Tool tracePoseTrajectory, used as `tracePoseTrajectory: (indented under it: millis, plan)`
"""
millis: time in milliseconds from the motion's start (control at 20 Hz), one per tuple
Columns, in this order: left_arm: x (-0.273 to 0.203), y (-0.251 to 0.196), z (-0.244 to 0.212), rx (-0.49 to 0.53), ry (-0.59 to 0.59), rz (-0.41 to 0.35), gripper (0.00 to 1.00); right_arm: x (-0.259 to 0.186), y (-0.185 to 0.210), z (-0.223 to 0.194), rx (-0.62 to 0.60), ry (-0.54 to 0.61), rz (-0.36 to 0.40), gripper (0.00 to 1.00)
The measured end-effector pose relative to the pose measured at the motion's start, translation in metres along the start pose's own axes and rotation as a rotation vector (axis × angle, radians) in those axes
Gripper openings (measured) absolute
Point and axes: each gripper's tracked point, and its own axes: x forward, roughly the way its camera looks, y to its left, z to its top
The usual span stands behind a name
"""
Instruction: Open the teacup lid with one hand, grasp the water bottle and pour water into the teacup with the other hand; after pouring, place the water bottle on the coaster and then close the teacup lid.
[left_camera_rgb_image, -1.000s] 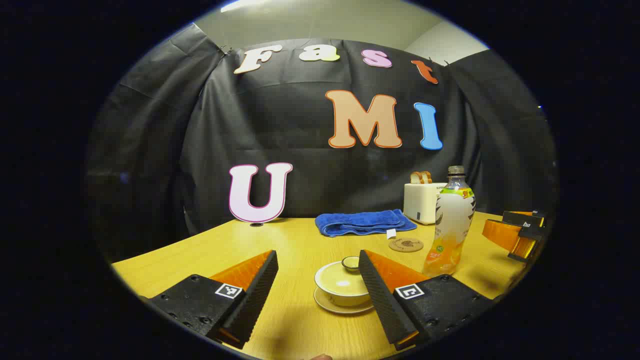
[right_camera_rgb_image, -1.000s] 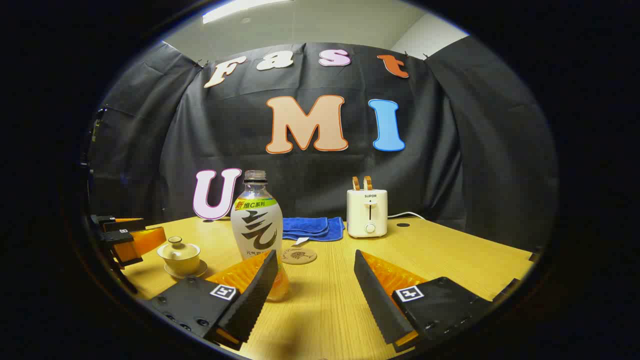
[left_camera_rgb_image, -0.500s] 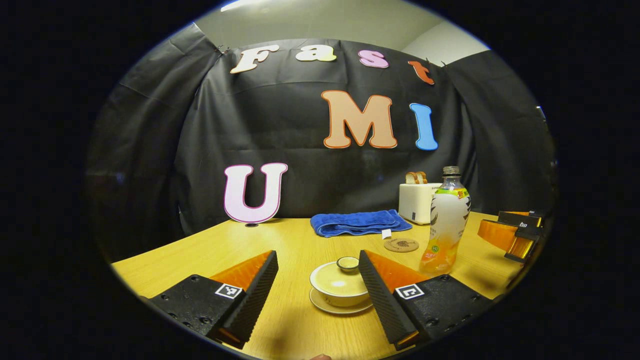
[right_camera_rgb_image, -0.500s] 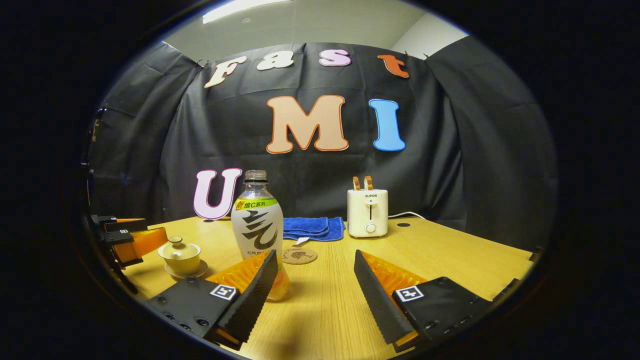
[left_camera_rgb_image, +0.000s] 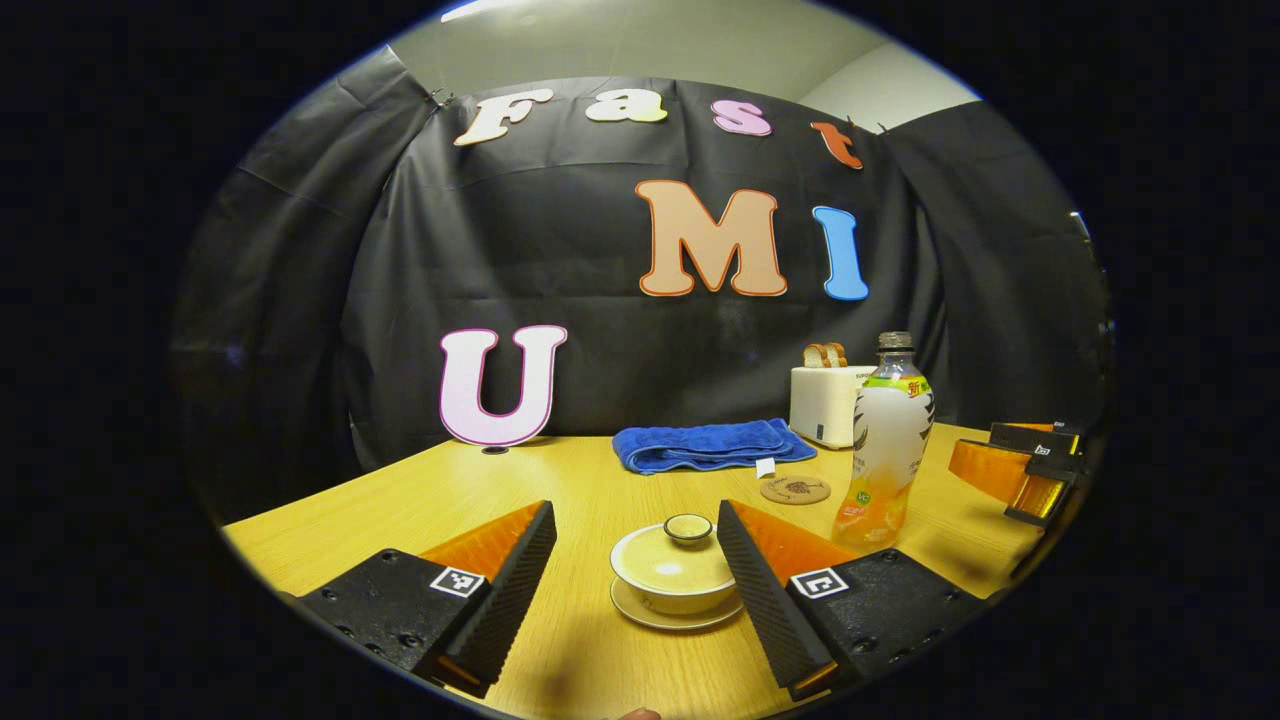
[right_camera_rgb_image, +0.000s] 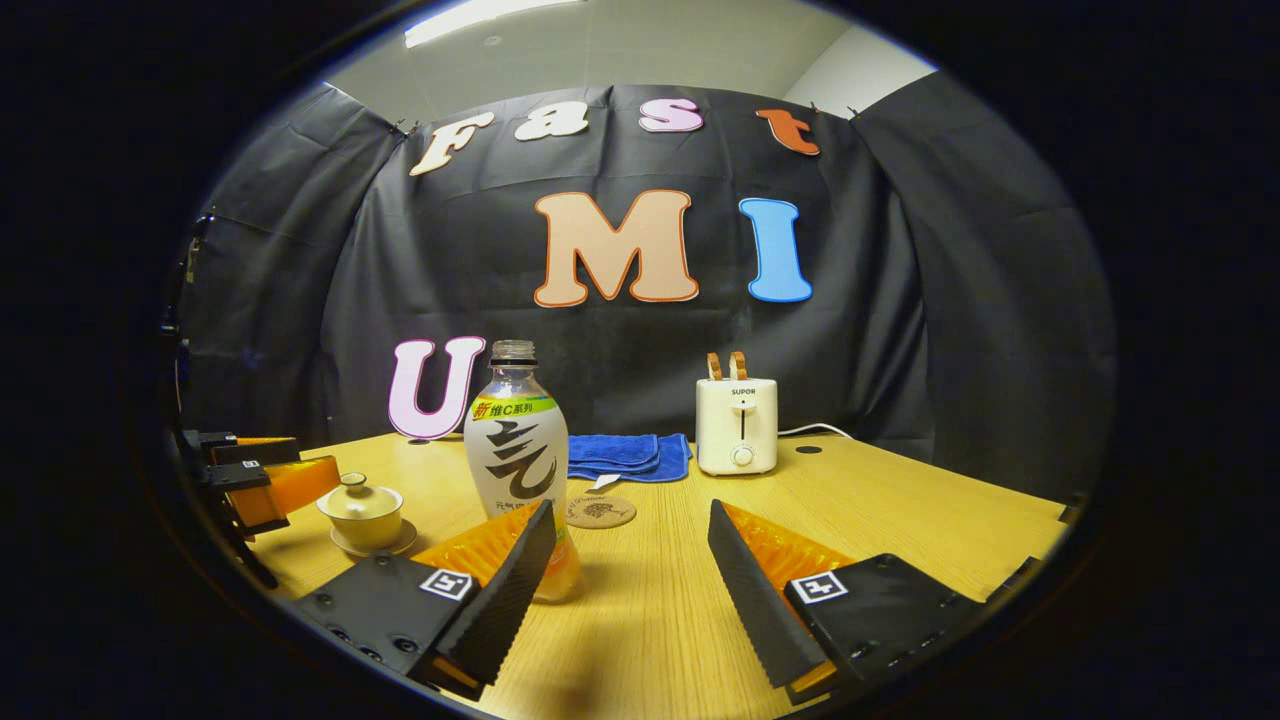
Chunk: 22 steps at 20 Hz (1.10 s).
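Nothing is done yet: the lid (left_camera_rgb_image: 688, 527) sits on the teacup (left_camera_rgb_image: 672, 572), the bottle (right_camera_rgb_image: 517, 455) stands untouched, coaster (right_camera_rgb_image: 600, 511) bare (both claws spread): left claw (left_camera_rgb_image: 636, 570), right claw (right_camera_rgb_image: 632, 575).

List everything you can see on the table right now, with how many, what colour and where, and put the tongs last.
teacup: one, cream, lid on, on a saucer, near edge of table
lid: one, cream, closing the teacup
water bottle: one, clear with white label, uncapped, standing beside the coaster
coaster: one, brown, round, in front of the towel
towel: one, blue, folded, at the back
toaster: one, white, holding toast, at the back
table: one, yellow wood
left tongs: one, black and orange, open, around the teacup
right tongs: one, black and orange, open, beside the bottle
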Motion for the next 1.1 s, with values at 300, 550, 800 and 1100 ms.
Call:
tracePoseTrajectory:
  millis: [300,550,800,1100]
  plan:
    - [0.003,-0.003,0.001,-0.003,-0.001,-0.016,0.95,0.000,0.000,-0.001,0.000,0.002,0.004,0.98]
    - [0.016,-0.017,-0.010,0.025,0.060,-0.057,0.95,0.001,0.002,0.000,0.000,0.003,0.003,0.98]
    - [0.025,-0.024,-0.017,0.033,0.110,-0.067,0.95,0.001,0.002,0.000,0.001,0.003,0.004,0.94]
    - [0.035,-0.027,-0.025,0.050,0.153,-0.071,0.86,0.001,0.003,0.000,0.001,0.003,0.013,0.98]
